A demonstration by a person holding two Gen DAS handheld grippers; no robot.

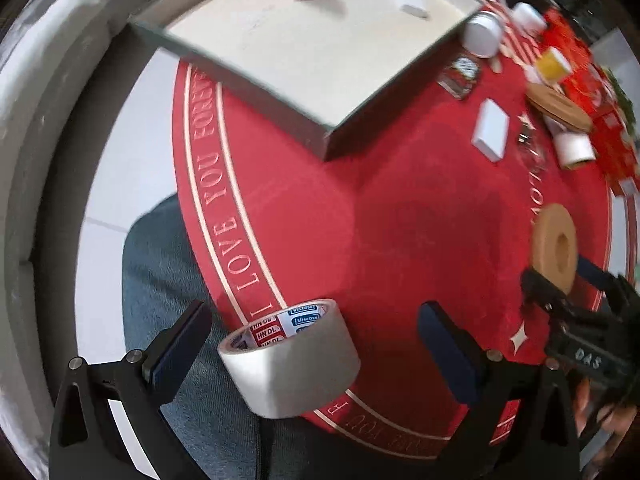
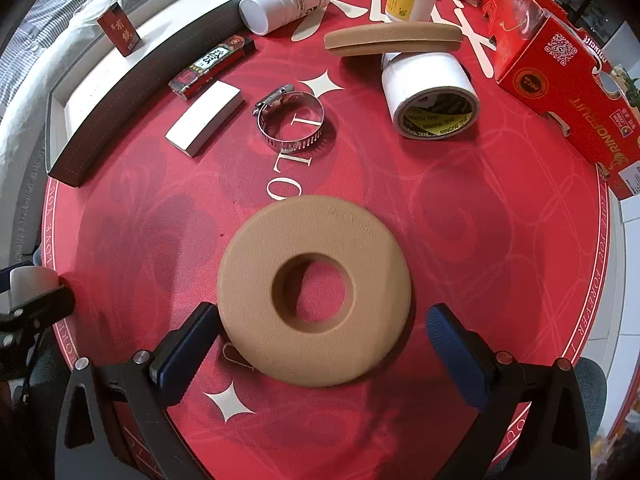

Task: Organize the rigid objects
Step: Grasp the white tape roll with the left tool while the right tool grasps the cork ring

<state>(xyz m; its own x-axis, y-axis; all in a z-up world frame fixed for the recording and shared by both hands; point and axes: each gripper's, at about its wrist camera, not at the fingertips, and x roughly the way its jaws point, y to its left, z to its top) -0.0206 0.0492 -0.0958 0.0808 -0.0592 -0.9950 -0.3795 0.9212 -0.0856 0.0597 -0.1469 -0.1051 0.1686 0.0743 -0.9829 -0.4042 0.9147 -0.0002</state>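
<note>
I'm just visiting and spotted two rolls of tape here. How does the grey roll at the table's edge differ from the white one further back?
The grey tape roll sits at the table's near edge between the open left gripper fingers; the white tape roll lies further in, with a tan disc resting on it. The grey roll's core is printed red, white and blue; the white roll's is black and yellow. Both lie tilted, cores showing.

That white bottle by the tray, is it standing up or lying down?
Lying down: the white bottle rests on its side on the red mat, its round base facing the camera.

"I LOVE YOU FOREVER" on red mat [image 1: 400, 216]; "MINGPAI" inside white tape roll [image 2: 430, 94]; "HN DL" inside grey roll [image 1: 290, 360].
</note>
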